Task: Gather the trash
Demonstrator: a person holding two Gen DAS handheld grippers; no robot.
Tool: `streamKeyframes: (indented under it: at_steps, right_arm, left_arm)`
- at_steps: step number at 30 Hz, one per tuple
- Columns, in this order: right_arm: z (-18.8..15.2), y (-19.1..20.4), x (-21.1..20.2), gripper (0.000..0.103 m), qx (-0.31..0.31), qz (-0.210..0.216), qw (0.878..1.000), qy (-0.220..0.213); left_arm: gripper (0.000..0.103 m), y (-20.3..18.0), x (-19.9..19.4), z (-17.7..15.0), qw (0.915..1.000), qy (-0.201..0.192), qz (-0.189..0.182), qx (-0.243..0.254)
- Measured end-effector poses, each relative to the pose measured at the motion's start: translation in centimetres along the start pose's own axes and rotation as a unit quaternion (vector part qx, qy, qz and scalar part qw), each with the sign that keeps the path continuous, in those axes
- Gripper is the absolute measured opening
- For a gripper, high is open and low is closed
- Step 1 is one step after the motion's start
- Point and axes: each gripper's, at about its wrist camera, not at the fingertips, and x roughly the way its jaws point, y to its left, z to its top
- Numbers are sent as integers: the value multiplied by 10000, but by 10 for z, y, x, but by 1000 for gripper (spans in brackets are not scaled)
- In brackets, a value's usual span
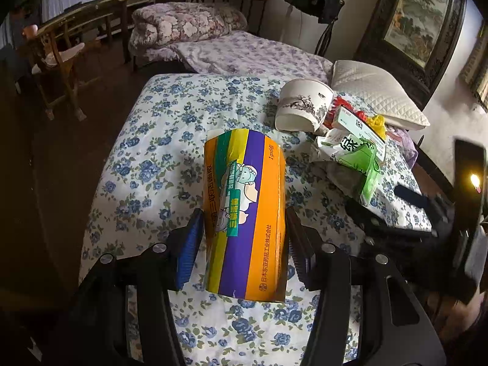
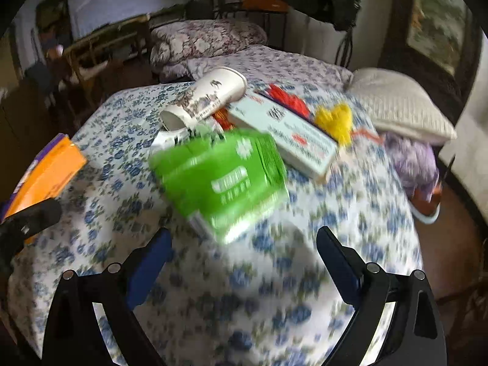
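Over the foot of a bed [image 1: 170, 128] spread with a blue-flowered quilt, the left claw [image 1: 244, 244] grips an orange, purple and yellow carton [image 1: 244, 213], its blue-ribbed pads pressed against the carton's two long sides. The carton is held clear above the quilt, its printed face turned up to the camera, with a cartoon figure and green label on it. In the right wrist view the same carton [image 2: 45, 170] shows at the far left edge with the left claw's dark body beneath it.

The right claw [image 2: 244, 256] stands wide open over the quilt with nothing between its jaws; that view is blurred. Just ahead of it lies a green packet [image 2: 225, 177], crumpled, resting on the quilt. Behind the packet sits the rest of the trash in a loose heap: a white paper cup [image 2: 207, 97] printed with an ink-style branch, lying on its side with its mouth toward the far end of the bed; a long white box [image 2: 283, 131] with printed text, touching the cup; a red scrap [image 2: 289, 100] beyond the box; and a yellow crumpled piece [image 2: 334, 122] beside it.

A quilted cream pillow [image 2: 399, 106] lies near the heap at the right edge of the bed. Farther back a folded floral duvet [image 1: 183, 23] rests on a second bed.
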Motion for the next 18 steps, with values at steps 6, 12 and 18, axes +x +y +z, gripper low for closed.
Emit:
streamKeyframes:
  at_steps: [6,12,18]
  right_arm:
    - [21,6,15,94,-200,-56,9998,71]
    - [33,12,22,94,-259,-222,9994,-102]
    - [33,14,23,72,-405,-199,9989,-95]
  left_arm:
    - [53,-7,1,5,9999,-118,69,60]
    - [53,-12,8,5,9997,-79,163,155]
    - [53,-16,11,5,9996,-44,196,203]
